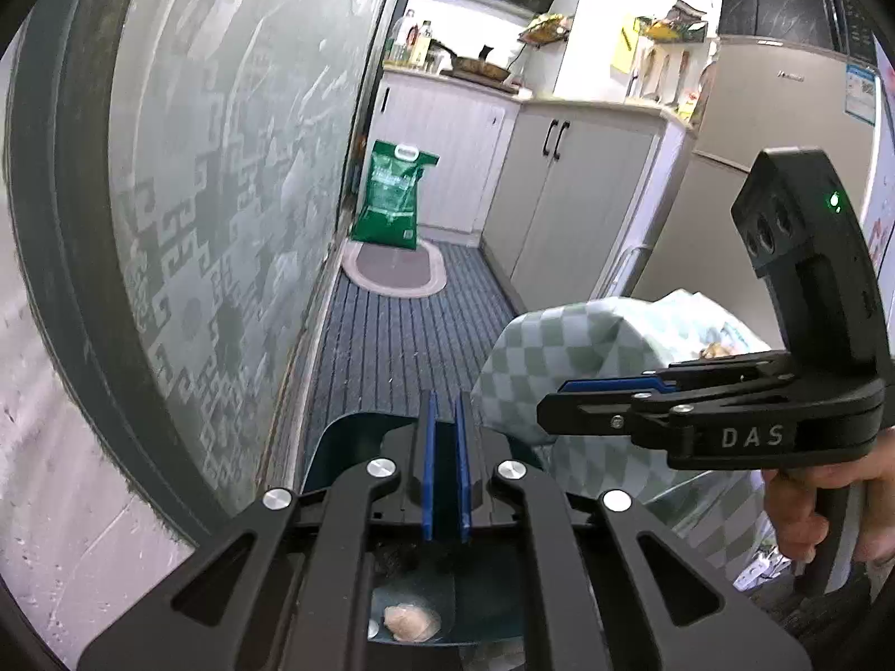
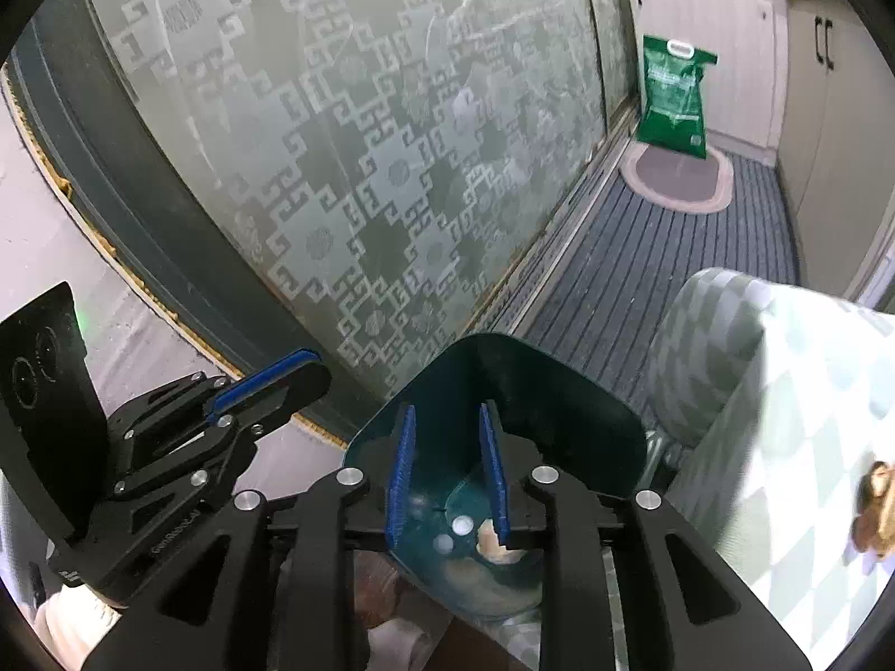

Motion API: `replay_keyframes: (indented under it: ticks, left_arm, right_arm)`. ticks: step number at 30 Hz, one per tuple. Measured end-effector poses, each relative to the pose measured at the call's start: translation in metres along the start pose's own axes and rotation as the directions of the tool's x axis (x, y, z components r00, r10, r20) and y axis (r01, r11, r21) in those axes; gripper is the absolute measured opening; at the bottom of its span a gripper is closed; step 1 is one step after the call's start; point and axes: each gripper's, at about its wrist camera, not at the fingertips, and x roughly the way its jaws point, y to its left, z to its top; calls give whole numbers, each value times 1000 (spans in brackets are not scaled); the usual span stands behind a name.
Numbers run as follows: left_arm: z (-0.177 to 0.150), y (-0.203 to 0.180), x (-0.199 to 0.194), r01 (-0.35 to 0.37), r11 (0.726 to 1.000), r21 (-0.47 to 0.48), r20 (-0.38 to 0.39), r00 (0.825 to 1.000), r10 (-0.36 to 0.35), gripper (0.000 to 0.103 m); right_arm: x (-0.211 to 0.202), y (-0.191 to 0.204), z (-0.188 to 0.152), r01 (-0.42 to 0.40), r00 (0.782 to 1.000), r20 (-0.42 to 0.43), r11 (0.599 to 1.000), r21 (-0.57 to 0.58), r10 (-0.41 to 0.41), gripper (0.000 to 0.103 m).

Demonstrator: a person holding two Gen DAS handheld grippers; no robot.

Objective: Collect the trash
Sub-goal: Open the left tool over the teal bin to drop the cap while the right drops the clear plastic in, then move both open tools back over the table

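Note:
A dark teal trash bin (image 2: pixel 537 408) stands on the floor below both grippers, its far wall rising up; it also shows in the left wrist view (image 1: pixel 347 436). Inside lie a pale crumpled scrap (image 1: pixel 411 622), also in the right wrist view (image 2: pixel 492 545), and small white bits (image 2: pixel 462 525). My left gripper (image 1: pixel 446 419) is over the bin, blue pads nearly together with nothing between them. My right gripper (image 2: pixel 447 430) is open and empty above the bin. The right gripper also shows from the side in the left wrist view (image 1: pixel 565 388).
A patterned frosted glass sliding door (image 2: pixel 391 140) runs along the left. A table with a green checked cloth (image 1: pixel 559 352) is at the right. Beyond are a striped floor mat (image 1: pixel 403 335), an oval rug (image 1: pixel 397 271), a green bag (image 1: pixel 394 195), white cabinets (image 1: pixel 565 207) and a fridge (image 1: pixel 783 112).

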Motion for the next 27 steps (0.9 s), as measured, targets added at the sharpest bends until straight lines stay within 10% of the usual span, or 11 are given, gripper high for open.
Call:
replay_keyframes:
  ticks: [27]
  left_arm:
    - [7, -142, 53, 189, 966, 174, -64, 982, -180, 8]
  right_arm:
    - [-147, -115, -48, 203, 947, 211, 962, 185, -240, 43]
